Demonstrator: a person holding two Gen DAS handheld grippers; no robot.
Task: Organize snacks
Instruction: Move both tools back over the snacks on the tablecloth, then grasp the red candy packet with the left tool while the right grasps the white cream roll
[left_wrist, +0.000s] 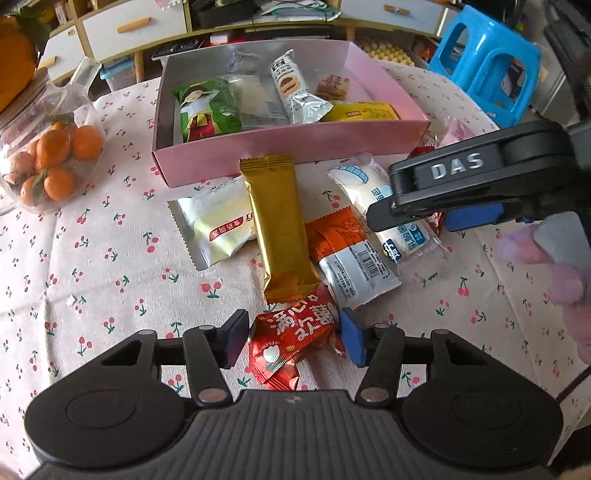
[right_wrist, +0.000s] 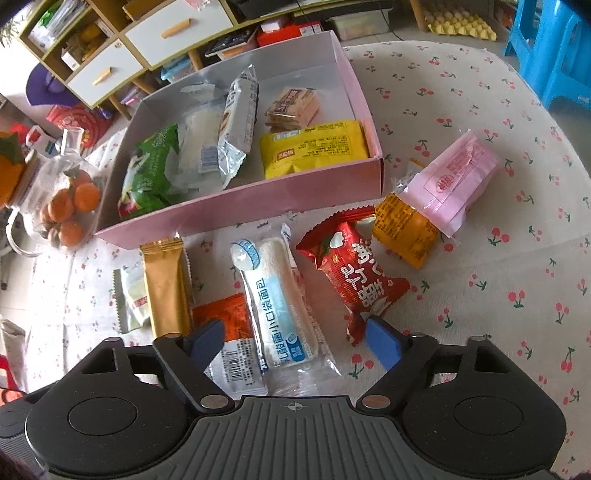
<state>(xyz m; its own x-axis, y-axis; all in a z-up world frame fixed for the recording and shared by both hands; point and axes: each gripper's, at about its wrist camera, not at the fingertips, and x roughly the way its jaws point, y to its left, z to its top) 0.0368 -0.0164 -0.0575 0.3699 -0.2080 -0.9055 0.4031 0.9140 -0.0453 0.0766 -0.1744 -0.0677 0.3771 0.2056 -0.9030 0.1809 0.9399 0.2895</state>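
Note:
A pink box (left_wrist: 280, 147) (right_wrist: 236, 210) on the cherry-print cloth holds several snack packets. Loose packets lie in front of it: a gold bar (left_wrist: 279, 225) (right_wrist: 166, 284), a white bread roll (left_wrist: 380, 206) (right_wrist: 275, 299), an orange-and-white packet (left_wrist: 347, 258) (right_wrist: 229, 332), a pale packet (left_wrist: 218, 225) and a pink packet (right_wrist: 450, 181). My left gripper (left_wrist: 291, 341) is open with a red packet (left_wrist: 295, 343) between its fingers, which stand apart from it. My right gripper (right_wrist: 295, 341) (left_wrist: 436, 218) is open just above the white bread roll, beside another red packet (right_wrist: 358, 273).
A glass jar of oranges (left_wrist: 51, 151) (right_wrist: 66, 210) stands left of the box. A blue plastic stool (left_wrist: 491, 70) and low shelves with drawers (left_wrist: 133, 26) are beyond the table. The table edge curves away at the right (right_wrist: 546, 110).

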